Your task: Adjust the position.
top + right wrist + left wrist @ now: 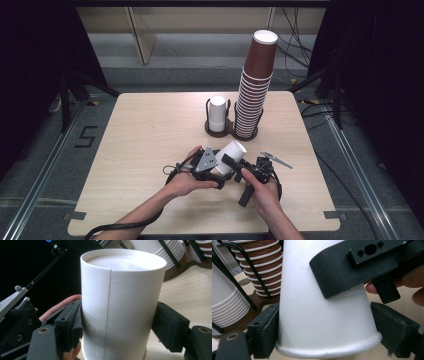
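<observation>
- The white paper cup (231,156) hangs tilted just above the near middle of the table (150,130), bottom end pointing away towards the racks; I count it as one cup, though a nested second one could hide inside.
- My right gripper (117,327) is pinching the cup across its body: in the right gripper view both black pads lie flat on the wall, one each side of the seam.
- My left gripper (324,327) straddles the rim end. In the left gripper view the left pad sits against the wall, while the other seems to stand just clear beside the rolled rim, so I read these jaws as spread around the cup and not yet biting.
- To do this well, I would close the left jaws gently above the rolled rim, squarely across the wall, because thin paper dents easily.
- I would hold the right hand steady until the left has a firm grip, then pull along the cup's axis, without twisting.
- Further out stand the white stack (217,114) and the tall brown stack (255,85) in their wire holder (231,131); a small metal piece (276,160) lies right of my hands.
</observation>
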A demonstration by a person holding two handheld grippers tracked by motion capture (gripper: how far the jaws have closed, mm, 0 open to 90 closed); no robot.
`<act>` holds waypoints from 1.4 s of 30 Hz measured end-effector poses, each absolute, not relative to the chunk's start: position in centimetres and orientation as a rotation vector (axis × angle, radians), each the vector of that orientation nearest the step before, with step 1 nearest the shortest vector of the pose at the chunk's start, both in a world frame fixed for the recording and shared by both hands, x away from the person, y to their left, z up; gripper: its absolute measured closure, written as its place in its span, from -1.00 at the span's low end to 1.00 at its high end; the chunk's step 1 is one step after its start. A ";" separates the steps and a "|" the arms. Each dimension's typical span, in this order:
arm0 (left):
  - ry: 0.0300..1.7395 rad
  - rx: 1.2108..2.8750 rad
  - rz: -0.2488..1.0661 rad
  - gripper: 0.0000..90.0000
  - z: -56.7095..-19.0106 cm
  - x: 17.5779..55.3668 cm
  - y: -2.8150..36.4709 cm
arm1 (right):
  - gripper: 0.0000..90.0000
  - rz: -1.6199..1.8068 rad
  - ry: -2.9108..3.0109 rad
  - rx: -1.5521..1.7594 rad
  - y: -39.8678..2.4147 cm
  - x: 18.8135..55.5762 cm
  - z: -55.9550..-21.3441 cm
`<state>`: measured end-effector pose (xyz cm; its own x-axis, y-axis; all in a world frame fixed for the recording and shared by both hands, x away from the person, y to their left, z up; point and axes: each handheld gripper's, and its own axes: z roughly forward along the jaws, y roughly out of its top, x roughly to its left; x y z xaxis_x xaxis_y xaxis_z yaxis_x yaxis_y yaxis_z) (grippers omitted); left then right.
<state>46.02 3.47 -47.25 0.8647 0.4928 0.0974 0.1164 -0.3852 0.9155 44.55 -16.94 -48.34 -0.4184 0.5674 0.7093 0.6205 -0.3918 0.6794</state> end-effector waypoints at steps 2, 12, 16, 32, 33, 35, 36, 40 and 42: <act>0.448 1.949 0.436 -0.67 -47.2 46.0 3.5 | -0.35 -1.979 -1.696 -1.662 -16.9 44.5 -48.3; 0.474 1.942 0.432 -0.52 -47.1 45.8 3.5 | -0.44 -1.996 -1.690 -1.646 -17.0 44.7 -48.3; 0.459 1.943 0.449 -0.46 -47.0 45.9 3.6 | -0.48 -1.968 -1.669 -1.663 -16.9 44.5 -48.0; 0.471 1.992 0.483 -0.42 -46.1 46.4 5.3 | -0.86 -2.005 -1.880 -1.516 -17.2 44.2 -47.1; 0.492 2.002 0.537 -0.42 -45.8 46.5 5.7 | -0.86 -2.000 -1.911 -1.516 -17.4 44.1 -47.0; 0.442 2.033 0.486 -0.42 -45.5 46.8 6.2 | -0.86 -1.981 -1.948 -1.505 -17.8 43.9 -46.9; 0.446 2.052 0.473 -0.43 -45.4 46.8 6.5 | -0.86 -1.976 -1.998 -1.487 -18.0 43.9 -46.9; 0.398 2.114 0.515 -0.43 -44.7 47.1 7.8 | -0.81 -1.925 -2.161 -1.437 -19.0 43.7 -47.1; 0.367 2.158 0.524 -0.43 -44.3 47.2 8.3 | -0.78 -1.875 -2.260 -1.416 -19.4 43.7 -47.3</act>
<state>47.17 8.34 -44.32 0.8686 0.4352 0.2368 0.0735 -0.5859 0.8071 43.68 -19.39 -47.27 -0.6173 0.6681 0.4155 0.5317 -0.0351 0.8462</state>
